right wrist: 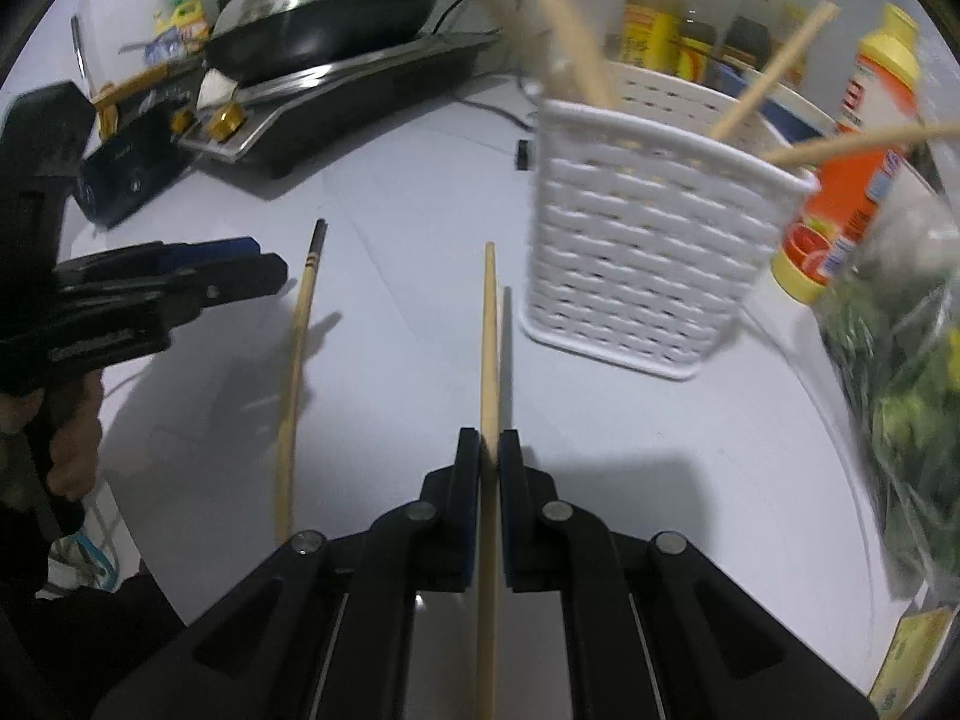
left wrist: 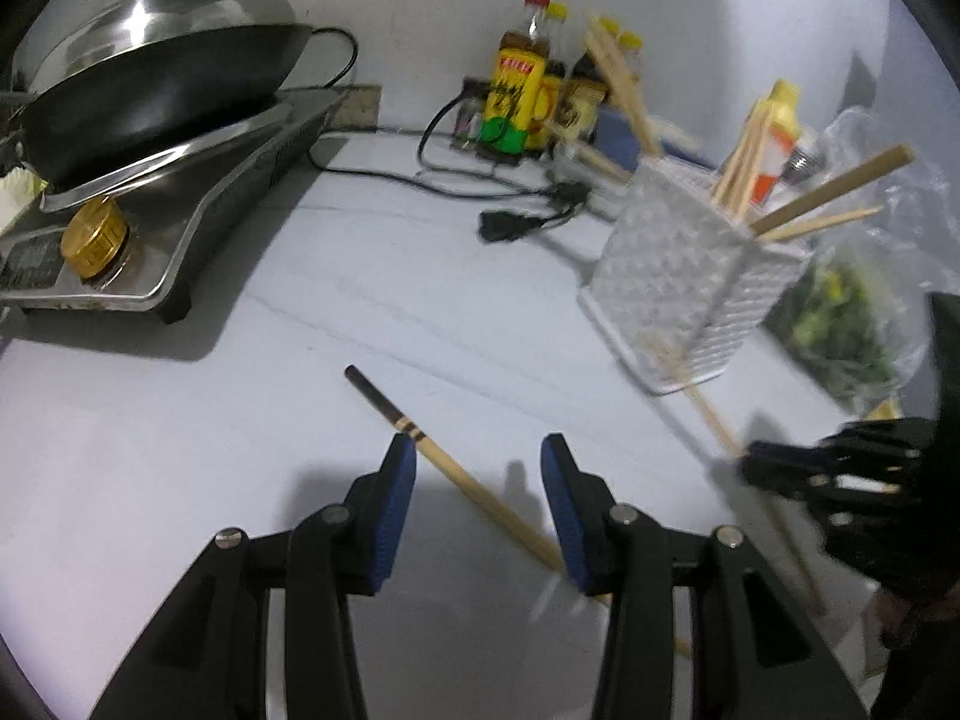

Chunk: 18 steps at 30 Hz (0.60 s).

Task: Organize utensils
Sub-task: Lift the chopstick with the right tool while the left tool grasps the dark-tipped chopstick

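Right tool (right wrist: 489, 441) clenched on plain chopstick (right wrist: 491, 324) beside white basket (right wrist: 636, 252), left tool (left wrist: 478, 468) released over dark-tipped chopstick (left wrist: 468, 483) on counter (left wrist: 360, 300)

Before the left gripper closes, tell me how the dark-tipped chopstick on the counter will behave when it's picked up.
The dark-tipped chopstick looks thin, straight and rigid, so it should stay stiff and feel light. It lies flat on the smooth counter, so a nudge may roll or skid it. The open left gripper straddles it at an angle, so closing may swivel it.
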Each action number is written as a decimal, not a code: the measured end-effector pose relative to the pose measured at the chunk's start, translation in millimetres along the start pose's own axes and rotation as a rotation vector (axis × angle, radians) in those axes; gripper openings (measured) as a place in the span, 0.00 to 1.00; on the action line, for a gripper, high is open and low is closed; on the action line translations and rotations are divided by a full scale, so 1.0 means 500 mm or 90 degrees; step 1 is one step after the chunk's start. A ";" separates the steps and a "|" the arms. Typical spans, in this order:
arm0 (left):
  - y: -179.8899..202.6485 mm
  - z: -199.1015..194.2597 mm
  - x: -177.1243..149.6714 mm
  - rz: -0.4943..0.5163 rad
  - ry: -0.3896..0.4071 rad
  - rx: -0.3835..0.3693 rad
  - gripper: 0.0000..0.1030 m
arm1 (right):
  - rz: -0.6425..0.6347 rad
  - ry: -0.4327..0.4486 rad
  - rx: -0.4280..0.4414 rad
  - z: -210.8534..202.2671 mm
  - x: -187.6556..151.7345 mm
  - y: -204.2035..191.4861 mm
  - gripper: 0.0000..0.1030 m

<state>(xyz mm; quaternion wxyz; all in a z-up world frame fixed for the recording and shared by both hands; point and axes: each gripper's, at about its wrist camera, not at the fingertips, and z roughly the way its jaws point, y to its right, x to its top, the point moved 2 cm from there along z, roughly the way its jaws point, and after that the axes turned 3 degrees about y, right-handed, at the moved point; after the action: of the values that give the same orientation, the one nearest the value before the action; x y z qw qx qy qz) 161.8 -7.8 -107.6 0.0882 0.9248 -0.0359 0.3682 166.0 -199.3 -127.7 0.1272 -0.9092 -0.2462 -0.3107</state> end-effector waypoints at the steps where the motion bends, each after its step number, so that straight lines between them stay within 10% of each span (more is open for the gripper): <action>1: -0.002 0.006 0.003 0.003 -0.006 0.007 0.41 | 0.006 0.005 0.004 -0.003 -0.002 0.008 0.05; 12: -0.009 0.064 0.003 -0.002 -0.100 0.003 0.41 | 0.040 0.060 0.060 -0.026 -0.021 0.063 0.06; 14: -0.007 0.066 0.004 0.011 -0.109 0.011 0.19 | 0.042 0.066 0.067 -0.029 -0.021 0.067 0.06; 18: -0.003 0.070 0.004 0.015 -0.123 -0.004 0.08 | 0.050 0.080 0.078 -0.043 -0.026 0.082 0.06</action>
<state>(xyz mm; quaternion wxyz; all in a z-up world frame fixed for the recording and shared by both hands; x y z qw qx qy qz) 187.0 -13.1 -131.6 0.0832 0.9552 -0.0563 0.2782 167.7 -247.2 -122.5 0.2097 -0.8875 -0.2205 -0.3460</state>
